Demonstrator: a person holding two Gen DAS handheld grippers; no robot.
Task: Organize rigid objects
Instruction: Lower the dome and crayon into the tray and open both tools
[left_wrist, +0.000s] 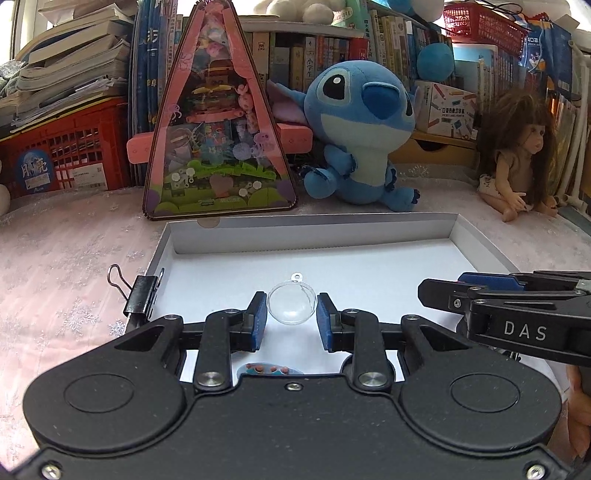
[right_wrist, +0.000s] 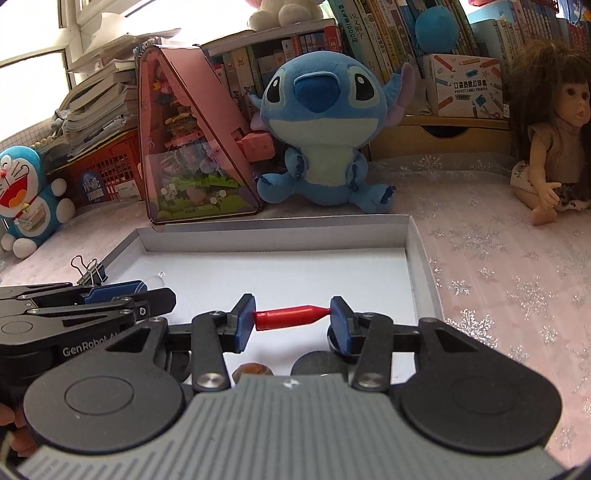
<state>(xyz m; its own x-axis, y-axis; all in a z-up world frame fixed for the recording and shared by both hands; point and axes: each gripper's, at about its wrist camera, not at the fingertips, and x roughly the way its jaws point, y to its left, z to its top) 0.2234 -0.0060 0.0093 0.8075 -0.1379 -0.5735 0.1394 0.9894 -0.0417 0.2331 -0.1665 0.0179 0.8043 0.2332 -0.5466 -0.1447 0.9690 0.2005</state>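
A shallow white box (left_wrist: 310, 229) lies on the pink cloth and also shows in the right wrist view (right_wrist: 273, 236). My left gripper (left_wrist: 291, 319) is shut on a clear plastic half-sphere (left_wrist: 291, 302) with a small hanging loop, held over the box floor. My right gripper (right_wrist: 292, 319) is shut on a red crayon-like stick (right_wrist: 291, 316), gripped end to end above the box. The right gripper shows from the side in the left wrist view (left_wrist: 443, 291). The left gripper shows at the left of the right wrist view (right_wrist: 155, 295).
A black binder clip (left_wrist: 138, 295) sits at the box's left wall. Small objects lie in the box under the grippers: a colourful piece (left_wrist: 269, 369), a brown piece (right_wrist: 253, 369), a dark disc (right_wrist: 317, 363). A pink triangular case (left_wrist: 218, 129), Stitch plush (left_wrist: 362, 129) and doll (left_wrist: 517, 158) stand behind.
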